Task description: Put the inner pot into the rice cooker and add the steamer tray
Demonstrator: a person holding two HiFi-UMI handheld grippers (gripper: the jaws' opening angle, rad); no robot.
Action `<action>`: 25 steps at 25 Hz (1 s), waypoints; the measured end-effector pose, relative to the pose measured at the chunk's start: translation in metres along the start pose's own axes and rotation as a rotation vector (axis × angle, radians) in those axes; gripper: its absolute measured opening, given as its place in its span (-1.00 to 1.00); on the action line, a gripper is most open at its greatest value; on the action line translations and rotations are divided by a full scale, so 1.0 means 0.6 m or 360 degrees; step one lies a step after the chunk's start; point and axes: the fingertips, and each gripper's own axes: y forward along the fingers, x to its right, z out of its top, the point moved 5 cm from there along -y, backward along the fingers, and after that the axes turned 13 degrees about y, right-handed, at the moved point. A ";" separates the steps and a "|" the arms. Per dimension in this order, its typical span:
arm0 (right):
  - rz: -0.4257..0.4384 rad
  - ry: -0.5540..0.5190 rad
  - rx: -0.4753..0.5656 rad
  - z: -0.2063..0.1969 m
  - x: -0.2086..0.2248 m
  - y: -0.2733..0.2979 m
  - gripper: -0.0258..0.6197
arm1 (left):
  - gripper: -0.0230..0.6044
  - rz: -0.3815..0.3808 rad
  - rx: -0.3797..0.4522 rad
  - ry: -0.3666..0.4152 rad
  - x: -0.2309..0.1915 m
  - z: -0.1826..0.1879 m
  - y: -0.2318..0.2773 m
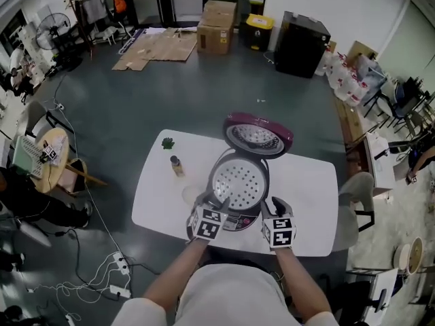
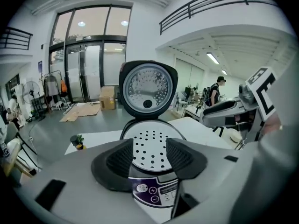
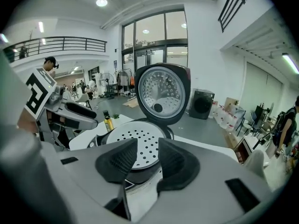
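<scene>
The rice cooker [image 1: 234,217] stands on the white table [image 1: 306,195] with its maroon lid [image 1: 258,136] swung up and back. A round perforated steamer tray [image 1: 238,182] lies flat in its mouth and hides whatever is beneath it. My left gripper [image 1: 212,201] hovers at the cooker's front left and my right gripper [image 1: 274,208] at its front right. Both are open with nothing between the pads. The left gripper view looks over the left gripper [image 2: 149,158] at the tray [image 2: 148,141] and the lid [image 2: 148,90]. Past the right gripper [image 3: 147,158], the right gripper view shows the tray [image 3: 135,139].
A small yellow bottle [image 1: 177,165] and a little green plant [image 1: 168,142] stand on the table left of the cooker. A chair [image 1: 357,195] sits at the table's right end. Cardboard boxes [image 1: 217,26] and a black cabinet [image 1: 300,43] stand far back on the floor.
</scene>
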 end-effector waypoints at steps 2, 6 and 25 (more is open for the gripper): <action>0.0034 0.0002 0.0021 0.001 0.001 -0.019 -0.50 | -0.24 0.0022 0.0041 -0.0022 0.012 0.007 -0.018; 0.0112 -0.0010 0.0072 0.004 0.003 -0.062 -0.65 | -0.38 0.0064 0.0103 -0.0068 0.042 0.027 -0.065; 0.0364 -0.0104 0.0258 0.015 0.031 -0.195 -0.88 | -0.82 0.0153 0.0274 -0.0197 0.139 0.044 -0.179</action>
